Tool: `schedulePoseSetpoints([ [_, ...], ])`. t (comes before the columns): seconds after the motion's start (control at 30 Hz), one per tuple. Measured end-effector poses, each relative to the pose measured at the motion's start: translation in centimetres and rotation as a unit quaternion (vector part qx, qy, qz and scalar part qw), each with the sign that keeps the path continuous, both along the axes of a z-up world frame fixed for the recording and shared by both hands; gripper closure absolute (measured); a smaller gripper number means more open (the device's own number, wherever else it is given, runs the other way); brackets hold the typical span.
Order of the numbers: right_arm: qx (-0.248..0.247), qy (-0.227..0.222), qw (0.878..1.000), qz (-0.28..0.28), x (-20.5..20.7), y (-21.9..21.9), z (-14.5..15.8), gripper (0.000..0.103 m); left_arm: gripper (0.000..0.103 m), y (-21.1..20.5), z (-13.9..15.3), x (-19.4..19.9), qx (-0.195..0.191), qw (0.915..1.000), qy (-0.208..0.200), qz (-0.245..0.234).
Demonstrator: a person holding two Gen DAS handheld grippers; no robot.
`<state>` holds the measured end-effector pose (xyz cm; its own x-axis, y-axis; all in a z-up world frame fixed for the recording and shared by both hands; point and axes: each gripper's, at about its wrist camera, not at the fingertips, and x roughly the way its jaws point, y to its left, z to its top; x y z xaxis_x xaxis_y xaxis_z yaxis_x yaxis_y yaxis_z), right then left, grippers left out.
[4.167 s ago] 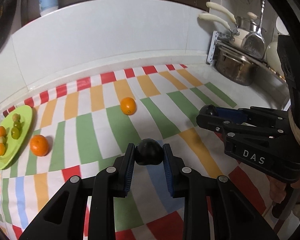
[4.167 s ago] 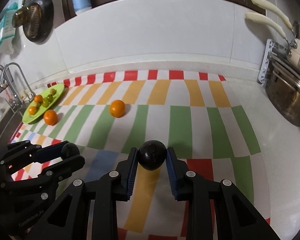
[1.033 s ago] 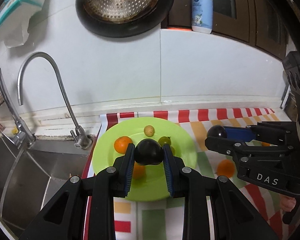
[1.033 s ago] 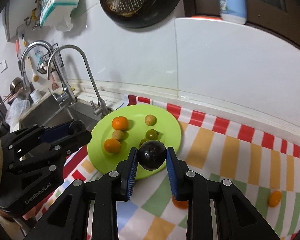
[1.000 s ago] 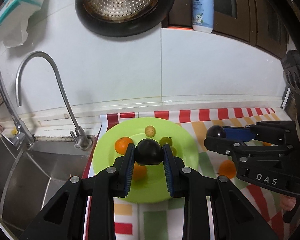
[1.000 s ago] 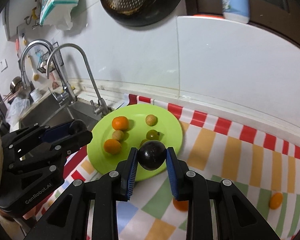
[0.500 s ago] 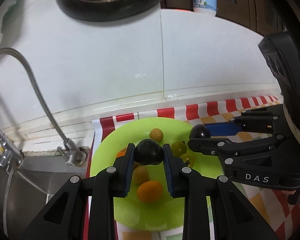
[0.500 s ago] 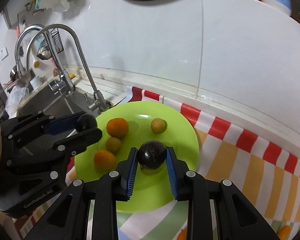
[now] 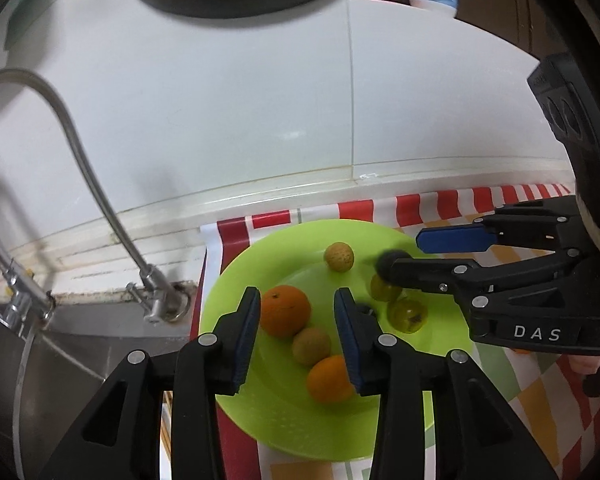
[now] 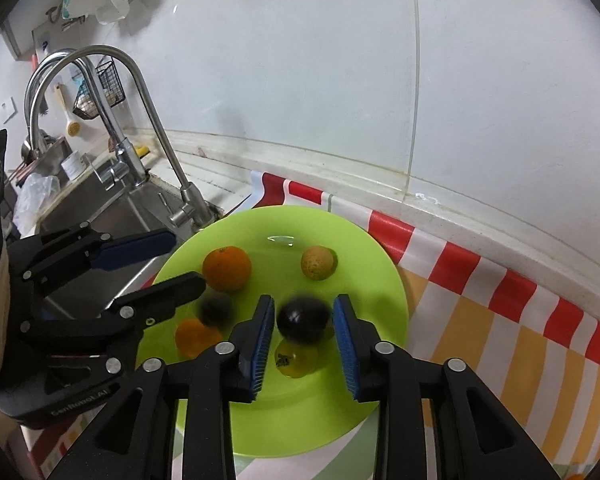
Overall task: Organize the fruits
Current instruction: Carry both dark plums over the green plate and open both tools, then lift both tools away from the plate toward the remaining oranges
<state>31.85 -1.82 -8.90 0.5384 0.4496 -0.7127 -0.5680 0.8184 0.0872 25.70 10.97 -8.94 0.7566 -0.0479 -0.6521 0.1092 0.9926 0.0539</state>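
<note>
Left gripper (image 9: 296, 312) over the green plate (image 9: 268, 408), jaws opening, nothing pressed between the pads; its dark fruit (image 10: 216, 310) blurred, loose on the plate just below the large orange (image 9: 285, 310). Right gripper (image 10: 303, 322) likewise opening above the plate's right half, second dark fruit (image 10: 303, 320) between the blue pads (image 10: 342, 332) but clear of both, blurred. Around them on the plate: a small orange (image 9: 329, 380), two tan round fruits (image 9: 339, 256), two yellow-green ones (image 9: 407, 315). Beyond the plate, striped cloth (image 10: 500, 320) covering the bench, steel sink (image 10: 112, 208) and tap (image 10: 140, 120) to the left, white wall (image 9: 260, 120) behind.
</note>
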Motion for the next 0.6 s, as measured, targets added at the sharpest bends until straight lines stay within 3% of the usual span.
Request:
schedulePoseSetpoints([
  [0.3, 0.006, -0.016, 1.0, -0.004, -1.6, -0.7, 1.5, 0.068, 0.065, -0.2, 2.0, -1.9, -0.012, 0.9992, -0.007, 0.038],
  [0.6, 0.029, -0.047, 0.998, -0.033, -5.0, -3.4, 4.5, 0.067, 0.065, -2.0, 5.1, -4.9, -0.026, 0.9984, -0.032, 0.038],
])
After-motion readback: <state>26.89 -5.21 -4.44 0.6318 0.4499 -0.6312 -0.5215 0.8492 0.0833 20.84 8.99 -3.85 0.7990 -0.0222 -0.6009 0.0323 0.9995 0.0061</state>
